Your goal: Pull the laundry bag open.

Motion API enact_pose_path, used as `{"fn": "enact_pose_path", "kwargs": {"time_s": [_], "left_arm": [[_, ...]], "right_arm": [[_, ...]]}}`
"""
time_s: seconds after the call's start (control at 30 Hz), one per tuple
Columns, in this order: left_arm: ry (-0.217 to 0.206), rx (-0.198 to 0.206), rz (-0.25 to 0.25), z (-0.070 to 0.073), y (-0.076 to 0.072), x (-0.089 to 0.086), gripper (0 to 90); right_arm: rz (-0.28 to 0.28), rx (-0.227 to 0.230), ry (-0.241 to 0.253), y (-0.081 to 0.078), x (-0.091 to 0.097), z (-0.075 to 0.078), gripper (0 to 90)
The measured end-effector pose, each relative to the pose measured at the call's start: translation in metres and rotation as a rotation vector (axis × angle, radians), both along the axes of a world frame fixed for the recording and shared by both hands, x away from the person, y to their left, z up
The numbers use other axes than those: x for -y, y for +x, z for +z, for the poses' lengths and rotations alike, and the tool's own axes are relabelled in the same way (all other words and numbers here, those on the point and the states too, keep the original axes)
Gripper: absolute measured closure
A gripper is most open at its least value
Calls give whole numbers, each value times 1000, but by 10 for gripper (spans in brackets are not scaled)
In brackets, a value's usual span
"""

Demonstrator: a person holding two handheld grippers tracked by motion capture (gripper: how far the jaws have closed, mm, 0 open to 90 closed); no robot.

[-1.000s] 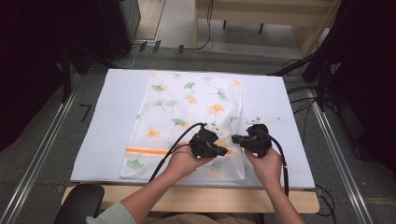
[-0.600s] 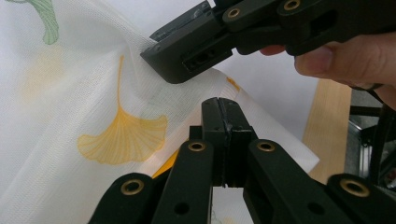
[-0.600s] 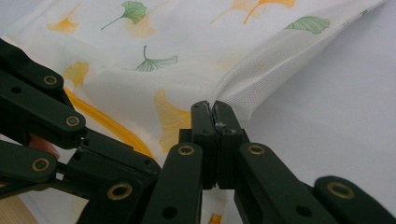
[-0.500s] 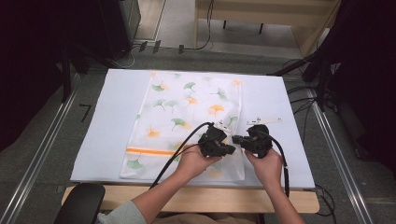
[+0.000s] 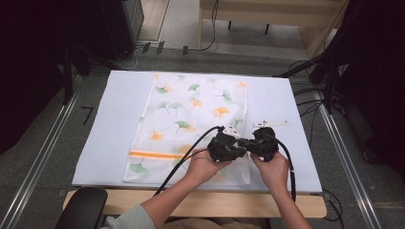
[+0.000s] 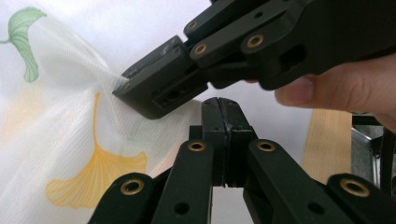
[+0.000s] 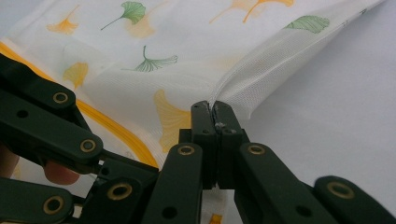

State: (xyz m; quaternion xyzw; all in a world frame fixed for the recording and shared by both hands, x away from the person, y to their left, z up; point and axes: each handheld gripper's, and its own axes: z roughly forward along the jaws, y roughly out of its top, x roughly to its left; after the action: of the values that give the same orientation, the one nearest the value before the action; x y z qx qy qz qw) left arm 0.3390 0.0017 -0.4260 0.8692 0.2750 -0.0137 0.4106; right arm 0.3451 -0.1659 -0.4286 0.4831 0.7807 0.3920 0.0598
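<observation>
A white mesh cloth (image 5: 191,119) printed with green and orange ginkgo leaves lies flat on the pale mat, with an orange stripe near its front. Both grippers meet tip to tip over its front right part. My right gripper (image 5: 248,141) is shut on the cloth's edge (image 7: 243,88) and lifts it into a small tent (image 7: 214,108). In the left gripper view that same pinch (image 6: 122,86) gathers folds in the cloth (image 6: 70,140). My left gripper (image 5: 239,144) is shut just below it (image 6: 219,105); I see no cloth between its jaws.
The pale mat (image 5: 110,133) covers the table up to a wooden front edge (image 5: 215,200). A small white strip-shaped item (image 5: 270,123) lies just behind the right gripper. Metal rails (image 5: 43,157) run along both sides, and cables trail on the floor at the right.
My left gripper has moved right along the cloth's front until its jaws meet the right gripper's. The right gripper has stayed where it was.
</observation>
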Motion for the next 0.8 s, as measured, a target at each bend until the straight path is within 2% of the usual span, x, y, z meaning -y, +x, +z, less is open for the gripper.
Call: {"fn": "enact_pose_path", "kwargs": {"time_s": [0.03, 0.23, 0.33, 0.47, 0.7, 0.77, 0.8], "left_arm": [[-4, -3, 0, -1, 0, 1, 900], [47, -24, -21, -8, 1, 3, 900], [79, -4, -31, -7, 0, 0, 900], [62, -16, -11, -5, 1, -9, 896], [71, -27, 1, -6, 0, -20, 771], [67, -45, 8, -9, 0, -23, 693], [70, -50, 6, -11, 0, -24, 693]], "right_arm": [[0, -2, -1, 0, 0, 0, 900], [1, 0, 1, 0, 0, 1, 900], [1, -1, 3, 0, 1, 1, 900], [-1, -4, 4, 0, 1, 1, 900], [1, -7, 1, 0, 1, 1, 900], [1, -6, 1, 0, 1, 1, 900], [1, -6, 1, 0, 1, 1, 900]]}}
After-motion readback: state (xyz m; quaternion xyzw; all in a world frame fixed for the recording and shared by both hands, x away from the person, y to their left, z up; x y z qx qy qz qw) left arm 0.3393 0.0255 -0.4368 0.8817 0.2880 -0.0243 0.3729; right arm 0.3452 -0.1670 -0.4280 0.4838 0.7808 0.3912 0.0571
